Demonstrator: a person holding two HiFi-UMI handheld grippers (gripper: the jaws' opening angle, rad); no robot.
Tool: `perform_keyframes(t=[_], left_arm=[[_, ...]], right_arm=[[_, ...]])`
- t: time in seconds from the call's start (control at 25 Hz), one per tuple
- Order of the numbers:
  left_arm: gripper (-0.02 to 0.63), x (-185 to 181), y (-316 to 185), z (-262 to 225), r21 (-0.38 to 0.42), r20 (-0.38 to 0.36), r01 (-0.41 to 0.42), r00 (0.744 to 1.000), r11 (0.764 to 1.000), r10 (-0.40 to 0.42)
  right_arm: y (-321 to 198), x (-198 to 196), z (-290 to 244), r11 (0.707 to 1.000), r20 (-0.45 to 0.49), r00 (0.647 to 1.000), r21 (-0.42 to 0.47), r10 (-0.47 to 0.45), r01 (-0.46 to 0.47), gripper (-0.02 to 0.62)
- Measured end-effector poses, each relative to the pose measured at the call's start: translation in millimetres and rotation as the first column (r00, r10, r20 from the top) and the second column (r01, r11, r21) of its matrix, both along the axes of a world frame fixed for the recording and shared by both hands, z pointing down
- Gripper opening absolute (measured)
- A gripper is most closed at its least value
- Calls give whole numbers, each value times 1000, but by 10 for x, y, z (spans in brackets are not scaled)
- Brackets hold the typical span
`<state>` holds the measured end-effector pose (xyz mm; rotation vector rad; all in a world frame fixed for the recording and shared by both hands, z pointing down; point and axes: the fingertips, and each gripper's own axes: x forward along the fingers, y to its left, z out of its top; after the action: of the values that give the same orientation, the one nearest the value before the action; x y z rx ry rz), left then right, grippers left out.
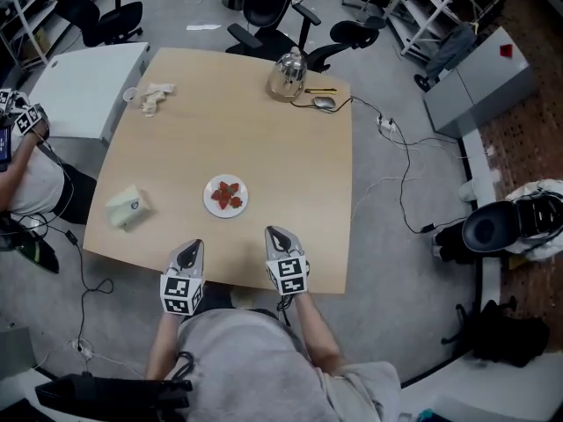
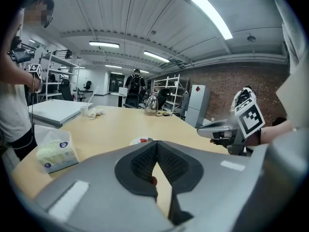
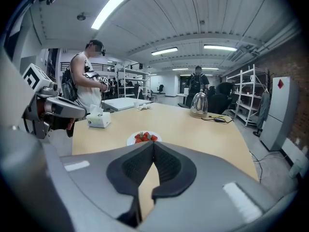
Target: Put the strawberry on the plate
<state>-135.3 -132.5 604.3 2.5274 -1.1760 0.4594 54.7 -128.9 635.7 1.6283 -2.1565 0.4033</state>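
Note:
A white plate [image 1: 211, 202] with several red strawberries [image 1: 227, 194] on it lies on the light wooden table [image 1: 264, 148], toward the near edge. Both grippers hover over that near edge, short of the plate. My left gripper [image 1: 189, 251] is a little left of the plate and my right gripper [image 1: 279, 236] a little right of it. In the left gripper view the left gripper's [image 2: 157, 142] pads meet, with the plate [image 2: 139, 140] just beyond. In the right gripper view the right gripper [image 3: 153, 143] is shut and holds nothing, and the strawberries [image 3: 145, 137] lie ahead.
A tissue pack [image 1: 128, 207] lies at the table's left edge. A glass kettle [image 1: 288, 74], a mouse [image 1: 324, 102] and crumpled paper with a cup [image 1: 154, 98] stand along the far side. A person [image 1: 22, 174] stands at the left by a white table [image 1: 88, 86]. Office chairs and floor cables surround the table.

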Motion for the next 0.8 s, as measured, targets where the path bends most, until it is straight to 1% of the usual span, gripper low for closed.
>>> perform_keyframes(t=[0.24,0.36,0.48,0.8], left_arm=[[20,163,171,-114,17,-17,-36,999,999,36],[20,235,262,-148,27,-21,-52,998,998,53],[20,297,354,-186,39,-23,-67,997,997,68],[20,367,590,-237,54,-18,-89,996,995,90]], right_arm=[[308,194,-189,998,0,998,37,57,-56,8],[498,316,-179,995,3,996,34,90,-90,7],[655,424,-234,991,12,993,51,121,-122,6],[1012,621,-400,979,17,984,94,179,-180,8]])
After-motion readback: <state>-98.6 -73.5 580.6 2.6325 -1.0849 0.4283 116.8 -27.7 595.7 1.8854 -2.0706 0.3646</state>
